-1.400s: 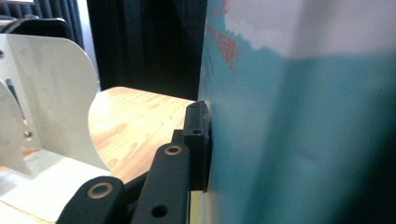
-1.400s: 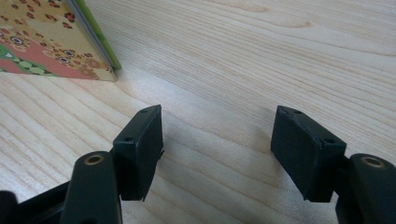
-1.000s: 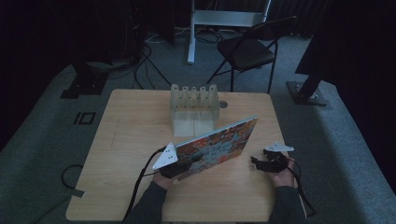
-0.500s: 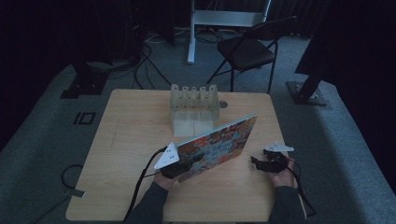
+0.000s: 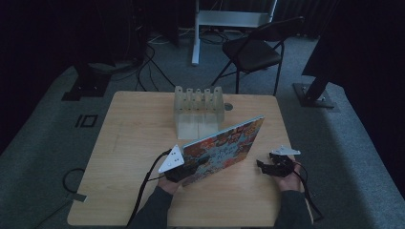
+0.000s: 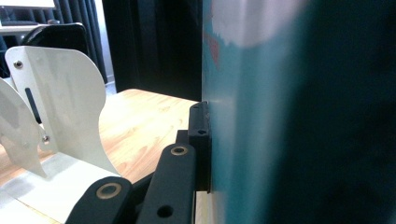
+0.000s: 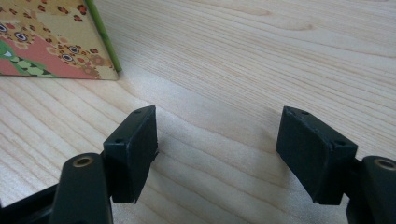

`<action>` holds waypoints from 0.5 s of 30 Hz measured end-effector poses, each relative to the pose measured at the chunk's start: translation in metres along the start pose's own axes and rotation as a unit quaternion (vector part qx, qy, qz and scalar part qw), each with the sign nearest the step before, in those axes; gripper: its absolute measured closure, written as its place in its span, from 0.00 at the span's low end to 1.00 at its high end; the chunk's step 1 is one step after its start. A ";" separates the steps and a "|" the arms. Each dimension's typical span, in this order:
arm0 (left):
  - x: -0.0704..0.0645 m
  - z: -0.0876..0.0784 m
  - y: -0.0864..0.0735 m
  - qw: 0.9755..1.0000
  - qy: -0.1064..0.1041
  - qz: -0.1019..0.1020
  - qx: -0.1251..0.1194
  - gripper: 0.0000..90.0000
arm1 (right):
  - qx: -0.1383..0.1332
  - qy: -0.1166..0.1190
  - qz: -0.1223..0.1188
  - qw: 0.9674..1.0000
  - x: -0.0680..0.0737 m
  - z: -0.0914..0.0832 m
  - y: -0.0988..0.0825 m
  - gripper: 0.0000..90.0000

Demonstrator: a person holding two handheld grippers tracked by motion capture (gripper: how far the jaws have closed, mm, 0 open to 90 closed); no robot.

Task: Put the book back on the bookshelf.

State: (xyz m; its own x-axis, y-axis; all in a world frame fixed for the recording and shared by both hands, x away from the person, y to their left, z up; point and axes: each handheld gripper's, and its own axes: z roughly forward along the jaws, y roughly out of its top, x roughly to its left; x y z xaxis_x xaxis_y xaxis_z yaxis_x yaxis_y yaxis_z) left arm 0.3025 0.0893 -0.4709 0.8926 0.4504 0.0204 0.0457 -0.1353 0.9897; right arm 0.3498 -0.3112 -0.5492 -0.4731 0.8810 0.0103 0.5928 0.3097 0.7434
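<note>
While clamped at book [image 5: 224,149] lower-left corner, left gripper [image 5: 184,169] nearer; long axis toward 2 o'clock; right gripper [image 5: 267,167] spread, at book's 4 o'clock.

Pale wooden bench [image 5: 129,143] on grey carpet, white slotted rack [image 5: 198,110] standing near its far edge on a pale sheet, small round disc [image 5: 228,107] just beside the rack, colourful book [image 5: 224,149] tilted up nearer the front edge
</note>
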 end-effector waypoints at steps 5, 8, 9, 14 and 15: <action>0.000 -0.002 0.001 1.000 0.001 0.001 0.000 0.90 | 0.000 0.000 0.000 1.000 0.000 0.000 0.000 0.31; -0.001 -0.003 0.004 1.000 0.000 0.005 0.003 0.90 | 0.000 -0.001 0.000 1.000 0.000 0.000 0.000 0.31; -0.001 -0.003 0.005 1.000 -0.002 0.004 0.004 0.90 | 0.000 -0.001 0.000 1.000 0.000 0.000 0.000 0.32; -0.001 -0.004 0.006 1.000 -0.004 0.003 0.005 0.90 | 0.000 0.000 0.000 1.000 0.000 0.000 0.000 0.32; -0.001 -0.005 0.007 1.000 -0.003 0.004 0.005 0.90 | 0.000 0.000 0.000 1.000 0.000 0.000 0.000 0.32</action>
State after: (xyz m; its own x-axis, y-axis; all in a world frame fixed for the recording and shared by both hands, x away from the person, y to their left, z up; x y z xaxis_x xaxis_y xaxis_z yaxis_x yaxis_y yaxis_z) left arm 0.2995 0.0920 -0.4638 0.8958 0.4436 0.0268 0.0435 -0.1474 0.9881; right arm 0.3498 -0.3112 -0.5493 -0.4733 0.8809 0.0094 0.5922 0.3103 0.7437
